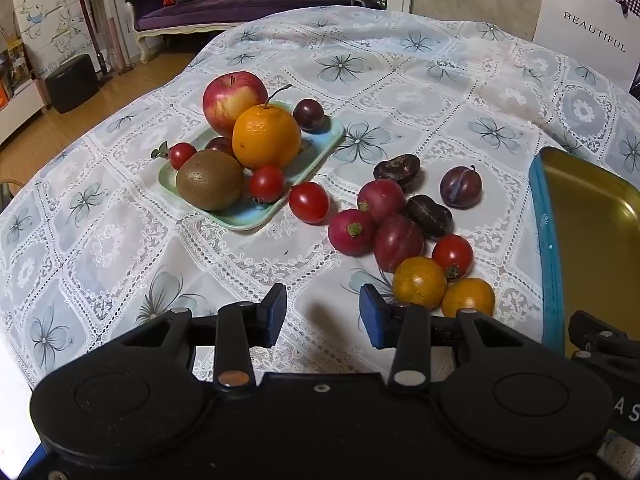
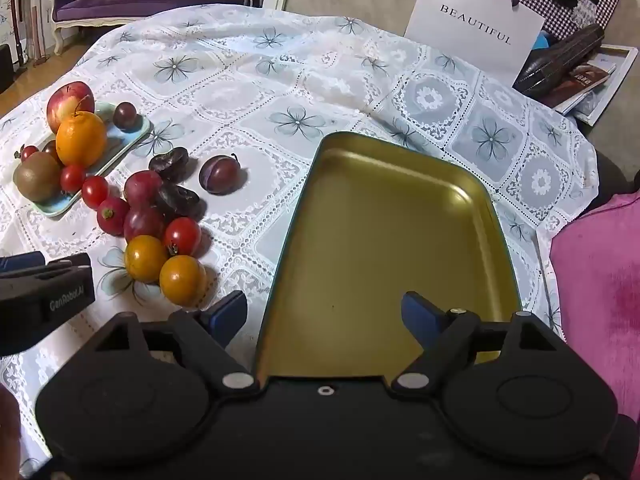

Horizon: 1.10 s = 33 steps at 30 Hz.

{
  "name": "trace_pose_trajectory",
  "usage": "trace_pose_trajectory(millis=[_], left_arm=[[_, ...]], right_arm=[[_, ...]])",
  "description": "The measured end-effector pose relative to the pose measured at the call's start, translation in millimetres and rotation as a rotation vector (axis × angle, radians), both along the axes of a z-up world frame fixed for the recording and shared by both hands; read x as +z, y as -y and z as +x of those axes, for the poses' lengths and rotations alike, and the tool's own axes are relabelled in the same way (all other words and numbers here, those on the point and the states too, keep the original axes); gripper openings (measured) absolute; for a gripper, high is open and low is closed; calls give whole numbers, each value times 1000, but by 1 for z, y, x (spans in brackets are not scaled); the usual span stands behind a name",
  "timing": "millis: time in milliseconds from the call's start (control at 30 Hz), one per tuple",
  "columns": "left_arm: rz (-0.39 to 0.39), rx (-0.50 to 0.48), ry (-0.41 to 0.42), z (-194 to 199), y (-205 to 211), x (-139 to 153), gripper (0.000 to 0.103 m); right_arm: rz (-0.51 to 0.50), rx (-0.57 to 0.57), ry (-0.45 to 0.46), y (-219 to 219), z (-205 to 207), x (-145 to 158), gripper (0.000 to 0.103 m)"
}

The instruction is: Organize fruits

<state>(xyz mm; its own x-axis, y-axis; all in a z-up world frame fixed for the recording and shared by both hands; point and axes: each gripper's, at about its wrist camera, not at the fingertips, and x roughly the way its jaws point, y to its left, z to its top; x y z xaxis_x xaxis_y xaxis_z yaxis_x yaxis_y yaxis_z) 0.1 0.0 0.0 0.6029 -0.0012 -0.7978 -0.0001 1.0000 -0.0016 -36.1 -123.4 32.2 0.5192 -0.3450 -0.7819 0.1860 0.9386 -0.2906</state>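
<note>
A pale green plate point(image 1: 320, 148) point(image 2: 132, 140) holds an apple point(image 1: 232, 98), an orange point(image 1: 266, 138), a kiwi point(image 1: 210, 184), a dark plum point(image 1: 309, 114) and cherry tomatoes. Loose on the cloth lie red radishes point(image 1: 352, 232), plums point(image 1: 460, 187), a red tomato point(image 1: 309, 202) and two yellow tomatoes point(image 1: 419, 282) point(image 2: 183, 280). My left gripper point(image 1: 323, 316) is open above bare cloth, left of the yellow tomatoes, nothing between its fingers. My right gripper point(image 2: 324, 318) is open wide, straddling the near left rim of an empty gold tray point(image 2: 472, 184) point(image 1: 592, 208).
A white lace tablecloth point(image 1: 400, 60) covers the round table. A white paper bag point(image 2: 472, 36) and books point(image 2: 580, 80) stand at the far right edge. A pink cloth point(image 2: 600, 280) lies to the right. A purple sofa point(image 1: 240, 8) stands beyond the table.
</note>
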Motion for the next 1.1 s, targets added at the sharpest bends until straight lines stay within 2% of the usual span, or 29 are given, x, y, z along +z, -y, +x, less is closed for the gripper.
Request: trace_pose_trajectory(millis=[333, 400, 1100], left_arm=[[-6, -18, -12, -1, 0, 1, 51], [-8, -21, -14, -2, 0, -1, 51], [-7, -30, -16, -1, 2, -3, 51]], right_arm=[[-5, 1, 7, 2, -2, -7, 88], [-6, -1, -4, 0, 0, -1, 88], [-5, -7, -9, 1, -1, 0, 88]])
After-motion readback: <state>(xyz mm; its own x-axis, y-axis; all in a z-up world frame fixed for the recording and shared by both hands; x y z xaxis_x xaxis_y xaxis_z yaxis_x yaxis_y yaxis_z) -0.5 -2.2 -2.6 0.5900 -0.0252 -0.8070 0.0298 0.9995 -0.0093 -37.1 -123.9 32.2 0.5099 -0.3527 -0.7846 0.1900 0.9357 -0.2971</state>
